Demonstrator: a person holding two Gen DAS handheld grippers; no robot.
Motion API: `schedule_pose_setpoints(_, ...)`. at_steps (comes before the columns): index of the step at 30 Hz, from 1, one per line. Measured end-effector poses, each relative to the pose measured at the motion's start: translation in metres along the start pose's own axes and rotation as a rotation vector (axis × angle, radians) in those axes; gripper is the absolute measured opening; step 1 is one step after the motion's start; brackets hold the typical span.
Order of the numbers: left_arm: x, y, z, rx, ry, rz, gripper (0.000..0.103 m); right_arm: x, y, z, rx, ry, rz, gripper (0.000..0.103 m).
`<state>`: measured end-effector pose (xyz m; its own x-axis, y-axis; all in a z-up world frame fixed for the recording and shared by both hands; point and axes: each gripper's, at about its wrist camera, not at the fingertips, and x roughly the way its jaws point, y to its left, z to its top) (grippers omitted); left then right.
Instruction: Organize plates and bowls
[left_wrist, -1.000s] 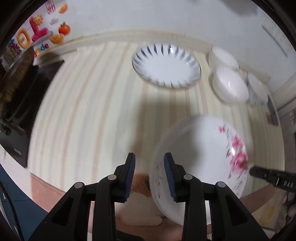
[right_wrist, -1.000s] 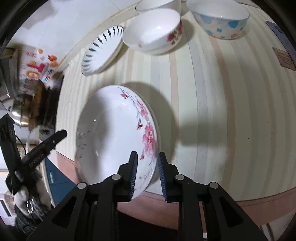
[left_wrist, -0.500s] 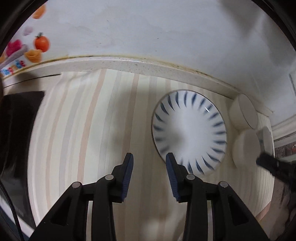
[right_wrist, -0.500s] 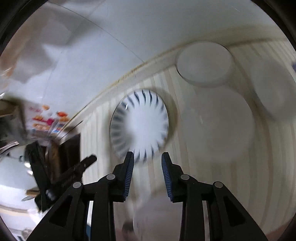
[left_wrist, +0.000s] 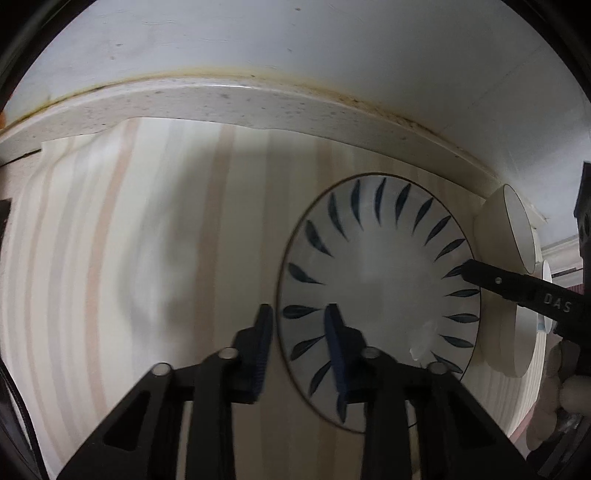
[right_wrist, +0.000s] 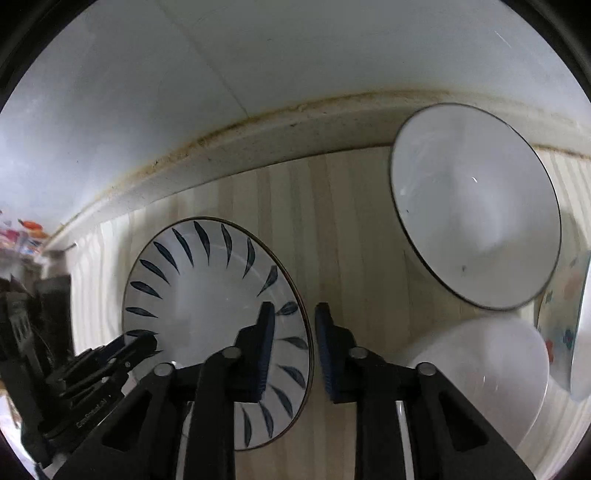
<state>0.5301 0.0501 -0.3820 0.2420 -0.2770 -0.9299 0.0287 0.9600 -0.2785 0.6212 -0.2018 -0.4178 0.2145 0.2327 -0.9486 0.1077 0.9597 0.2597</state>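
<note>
A white plate with blue leaf marks (left_wrist: 380, 288) (right_wrist: 207, 295) lies flat on the striped counter mat, close to the back ledge. My left gripper (left_wrist: 298, 321) straddles its left rim, one finger outside and one over the plate. My right gripper (right_wrist: 293, 321) straddles its right rim the same way. Both pairs of jaws are closing with the rim between them, and a gap still shows at the pads. The right gripper's tip (left_wrist: 467, 269) shows in the left wrist view, and the left gripper (right_wrist: 136, 343) shows in the right wrist view.
Right of the plate stand a dark-rimmed white bowl (right_wrist: 476, 206) (left_wrist: 517, 229), a plain white bowl (right_wrist: 480, 369) (left_wrist: 509, 332) and a spotted bowl (right_wrist: 569, 314). The speckled ledge (left_wrist: 221, 99) and wall run just behind. A dark object (right_wrist: 48, 295) sits at the far left.
Both grippers left the flowered plate and moved toward the back of the counter to the blue-leaf plate. They now straddle its opposite rims. The flowered plate is out of view.
</note>
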Motion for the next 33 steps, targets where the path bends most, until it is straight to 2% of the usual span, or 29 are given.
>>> schedule_pose_setpoints(4,0.0,0.0,-0.003,-0.009,-0.028,0.009,0.022,0.005,0.003,0.003,-0.031,-0.004,-0.025,0.015)
schedule_pose_setpoints(10,-0.005,-0.003,-0.007,0.0,-0.037,0.028,0.022,0.007,0.002,0.002,-0.035,0.006,-0.008,0.014)
schedule_pose_setpoints(16,-0.023,-0.011,-0.004,-0.015,-0.056,0.045,0.022,-0.003,0.0,-0.003,-0.048,0.016,0.035,0.014)
schedule_pose_setpoints(20,-0.04,-0.018,-0.014,-0.012,-0.073,0.061,0.022,-0.02,0.002,-0.012,-0.073,0.011,0.061,0.014)
schedule_pose_setpoints(25,-0.061,-0.027,-0.037,-0.053,-0.073,0.045,0.022,-0.053,0.0,-0.031,-0.122,0.014,0.08,0.014)
schedule_pose_setpoints(33,-0.094,-0.051,-0.108,-0.098,-0.072,0.007,0.022,-0.103,-0.016,-0.09,-0.201,0.024,0.076,0.014)
